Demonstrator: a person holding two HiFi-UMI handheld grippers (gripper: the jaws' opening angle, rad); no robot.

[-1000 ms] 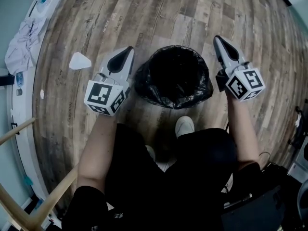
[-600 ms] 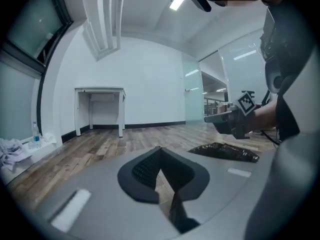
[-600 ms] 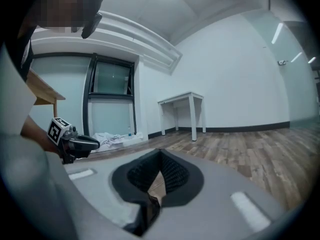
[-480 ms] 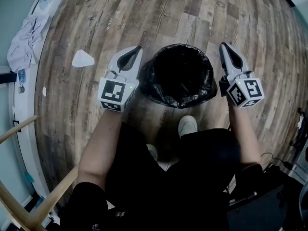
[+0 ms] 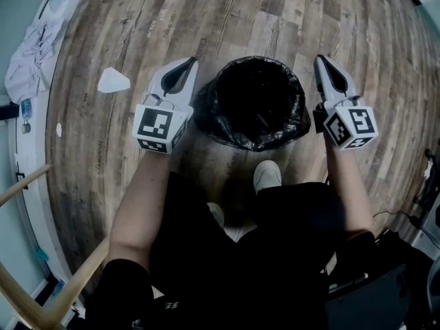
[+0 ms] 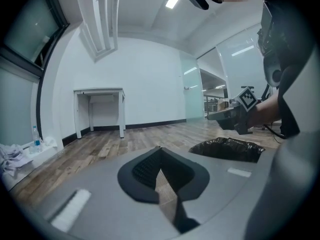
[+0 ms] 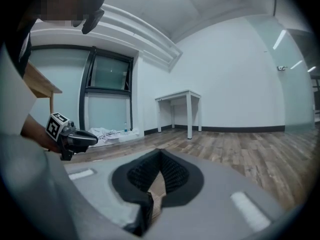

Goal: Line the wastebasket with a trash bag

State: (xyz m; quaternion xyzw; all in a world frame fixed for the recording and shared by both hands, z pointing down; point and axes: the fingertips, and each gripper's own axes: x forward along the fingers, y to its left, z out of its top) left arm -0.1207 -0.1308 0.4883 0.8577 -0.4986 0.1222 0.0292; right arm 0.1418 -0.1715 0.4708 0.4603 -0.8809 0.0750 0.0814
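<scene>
The wastebasket (image 5: pixel 251 102) stands on the wooden floor in front of the person's feet. A black trash bag (image 5: pixel 289 126) lines it, and its crinkled edge is folded out over the rim. My left gripper (image 5: pixel 192 61) hovers just left of the rim, shut and empty. My right gripper (image 5: pixel 318 59) hovers just right of the rim, also shut with nothing in it. In the left gripper view the jaws (image 6: pixel 160 149) meet at the tip, with the bagged basket (image 6: pixel 227 149) and the right gripper (image 6: pixel 232 118) beyond. The right gripper view shows closed jaws (image 7: pixel 160 152) and the left gripper (image 7: pixel 75 135).
A white scrap (image 5: pixel 112 81) lies on the floor left of the basket. Crumpled cloth (image 5: pixel 27 57) and a bottle sit by the left wall. A white table (image 6: pixel 99 109) stands against the far wall. A wooden rail (image 5: pixel 48 301) crosses the lower left. One shoe (image 5: pixel 267 177) is close to the basket.
Both grippers stay shut beside the basket. The left one has edged a little closer to the rim and rolled slightly; the right one has sunk a little. The bag has not moved.
</scene>
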